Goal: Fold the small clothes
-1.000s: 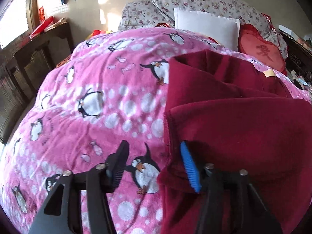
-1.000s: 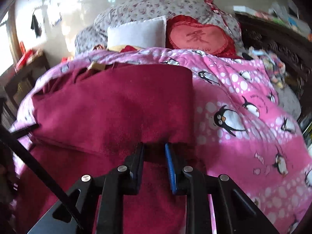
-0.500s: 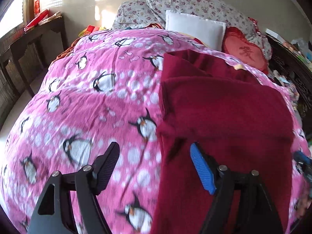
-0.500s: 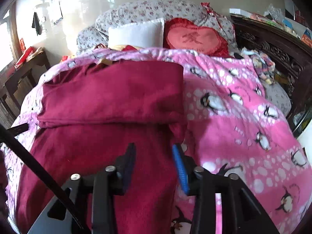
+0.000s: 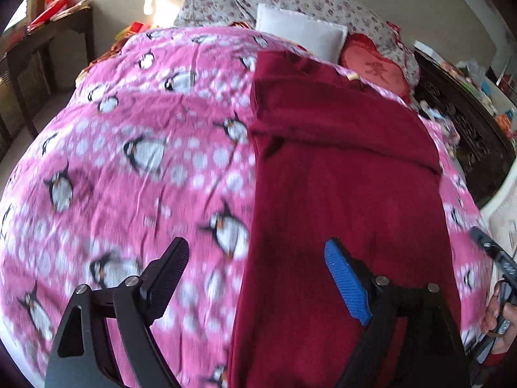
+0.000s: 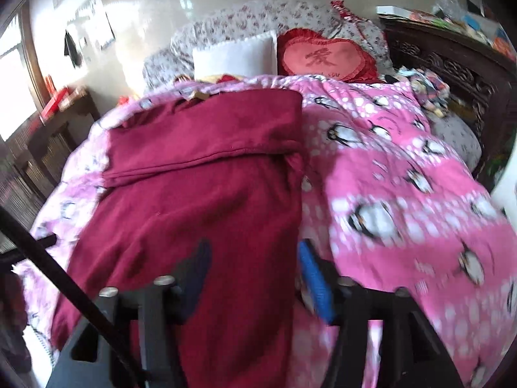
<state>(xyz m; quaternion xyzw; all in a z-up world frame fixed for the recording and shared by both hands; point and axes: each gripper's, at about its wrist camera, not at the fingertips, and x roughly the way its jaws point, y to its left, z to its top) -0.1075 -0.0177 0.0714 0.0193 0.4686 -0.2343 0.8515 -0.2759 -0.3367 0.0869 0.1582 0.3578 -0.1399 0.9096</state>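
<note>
A pink penguin blanket (image 5: 145,168) covers the bed, with a maroon garment (image 5: 339,194) lying on it.

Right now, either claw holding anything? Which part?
Nothing held. Left claw and right claw are both open above the maroon garment, each straddling one of its side edges.

Pink penguin blanket (image 5: 135,168) on bed — white pillow (image 6: 236,53), heart cushion (image 6: 323,58) (red) behind.

Ahead of the claws, a dark red garment (image 5: 339,174) lies on a pink blanket (image 5: 135,148) patterned with penguins and white dots.
</note>
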